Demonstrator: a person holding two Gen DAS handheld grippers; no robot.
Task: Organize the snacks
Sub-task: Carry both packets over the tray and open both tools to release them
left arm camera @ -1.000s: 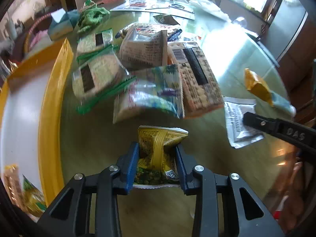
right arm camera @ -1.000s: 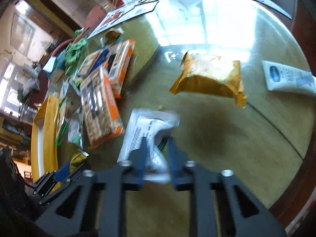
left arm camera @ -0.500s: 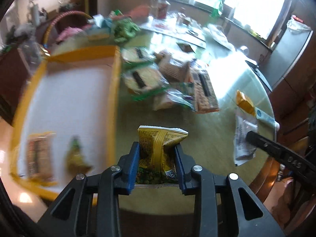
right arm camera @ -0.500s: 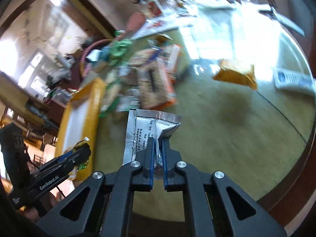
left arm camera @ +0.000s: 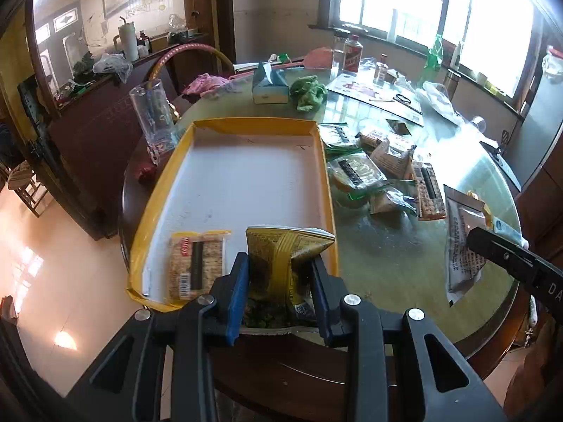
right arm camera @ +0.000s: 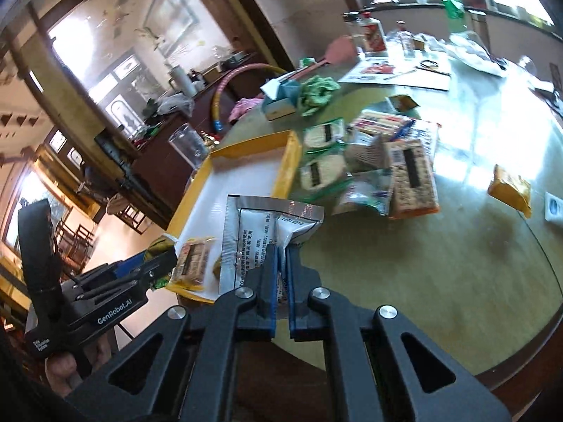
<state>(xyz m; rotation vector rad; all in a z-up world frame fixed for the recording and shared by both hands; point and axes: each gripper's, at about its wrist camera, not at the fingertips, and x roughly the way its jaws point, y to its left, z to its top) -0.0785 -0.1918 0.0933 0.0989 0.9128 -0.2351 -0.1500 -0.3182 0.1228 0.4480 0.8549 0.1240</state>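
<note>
Left gripper [left arm camera: 279, 288] clamps yellow snack bag [left arm camera: 281, 267]; right gripper [right arm camera: 280, 277] pinches silver packet [right arm camera: 260, 232]

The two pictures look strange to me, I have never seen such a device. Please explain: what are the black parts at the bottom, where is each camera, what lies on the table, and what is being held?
The black parts are hand-held grippers; a person holds one in each hand. A fisheye camera sits on each and looks forward along its two fingers, so each picture is one gripper's own view.

The left gripper is shut on a yellow snack bag. The right gripper is shut on a silver packet.

On the round table stands a yellow tray with a cracker pack already in it. Beside the tray lies a pile of snack packs, and further off an orange bag. Both held items hang near the tray.
</note>
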